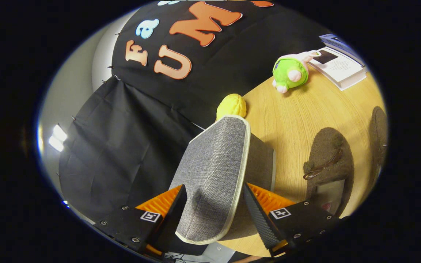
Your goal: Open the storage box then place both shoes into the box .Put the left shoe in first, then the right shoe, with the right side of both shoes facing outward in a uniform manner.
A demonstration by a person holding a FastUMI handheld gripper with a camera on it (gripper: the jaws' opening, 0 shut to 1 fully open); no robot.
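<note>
A round light-wood table stands against the black cloth wall of the booth. On it sits the grey woven-fabric storage box, whose cream-edged grey lid stands raised between the fingers of the gripper. The fingers are set apart on either side of the lid panel; whether they press on it cannot be told. The inside of the box is hidden behind the lid. Beside the box lies a dark brown fuzzy shoe, with a second brown shoe further out. Beyond them lie a white booklet, a green-and-pink plush toy and a yellow ridged ball.
</note>
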